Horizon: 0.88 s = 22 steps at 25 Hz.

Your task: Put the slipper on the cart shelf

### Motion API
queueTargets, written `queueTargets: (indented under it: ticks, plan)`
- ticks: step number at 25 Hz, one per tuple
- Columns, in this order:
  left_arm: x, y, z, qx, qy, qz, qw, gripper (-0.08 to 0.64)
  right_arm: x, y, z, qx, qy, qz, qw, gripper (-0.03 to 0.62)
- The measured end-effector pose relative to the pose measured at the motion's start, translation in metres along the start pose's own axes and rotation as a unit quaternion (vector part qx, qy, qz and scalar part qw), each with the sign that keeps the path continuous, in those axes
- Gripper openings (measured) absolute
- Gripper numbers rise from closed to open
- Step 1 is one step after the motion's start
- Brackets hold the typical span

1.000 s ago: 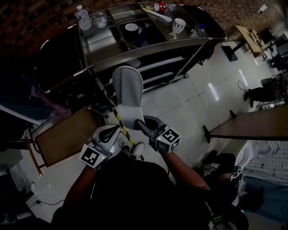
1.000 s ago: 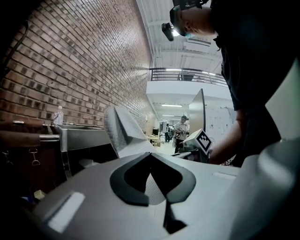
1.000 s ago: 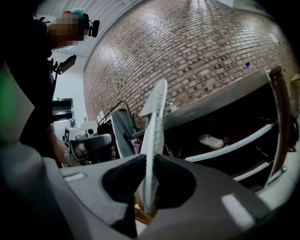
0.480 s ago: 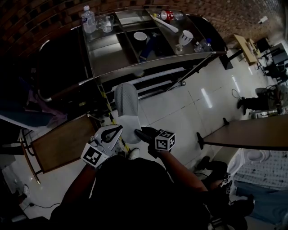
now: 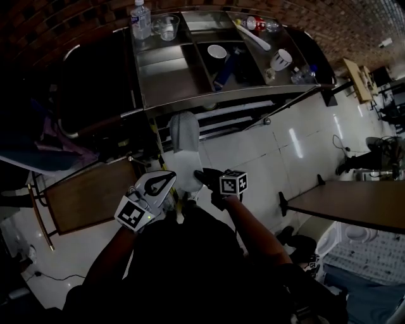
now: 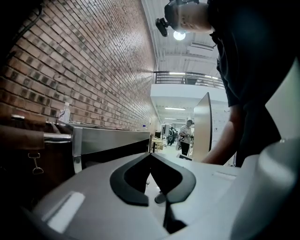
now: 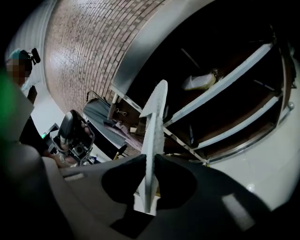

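Room: a brick wall [image 6: 93, 70] runs behind a steel cart [image 5: 171, 79]; pale tiled floor [image 5: 253, 152] lies below me.
Slipper: the grey-white slipper [image 5: 184, 147] hangs in the air above the floor, toe towards the cart, just in front of the lower cart shelves [image 5: 228, 114] and not lying on them.
Right tongs: my right tongs [image 5: 198, 175] are clenched on the slipper's heel end; in the right gripper view it stands edge-on between the pads.
Left tongs: my left tongs [image 5: 172, 177] are pressed together, with nothing between them, just beside the slipper.
Cart top: a water bottle [image 5: 140, 11], a glass mug [image 5: 166, 26], a white bowl [image 5: 217, 52] and a cup [image 5: 281, 60].
Sides: a wooden desk [image 5: 88, 196] on my left, another desk [image 5: 348, 205] on my right.
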<state>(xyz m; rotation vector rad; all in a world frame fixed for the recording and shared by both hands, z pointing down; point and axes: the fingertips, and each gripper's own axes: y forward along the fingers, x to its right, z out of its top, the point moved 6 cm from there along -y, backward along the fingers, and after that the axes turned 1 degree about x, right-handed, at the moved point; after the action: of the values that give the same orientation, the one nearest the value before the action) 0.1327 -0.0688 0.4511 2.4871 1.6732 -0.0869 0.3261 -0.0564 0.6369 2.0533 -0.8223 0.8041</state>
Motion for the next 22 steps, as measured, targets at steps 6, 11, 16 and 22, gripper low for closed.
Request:
queueTargets:
  ticks: [6,11,16,22]
  plan:
    - [-0.012,0.009,0.002,0.001,-0.005,0.035,0.9994,0.002,0.03,0.029,0.036,-0.023,-0.006,0.005,1.0,0.061]
    - [-0.021,0.02,0.003,-0.004,-0.002,0.059,0.9983,0.001,0.047,0.046,0.065,-0.019,-0.031,-0.003,0.999,0.061]
    - [-0.027,0.03,0.005,-0.005,0.006,0.075,0.9972,0.001,0.064,0.063,0.089,-0.024,-0.038,-0.001,0.999,0.061]
    - [-0.044,0.045,0.002,-0.007,0.002,0.088,0.9961,0.001,0.073,0.086,0.119,-0.019,-0.04,0.007,0.999,0.061]
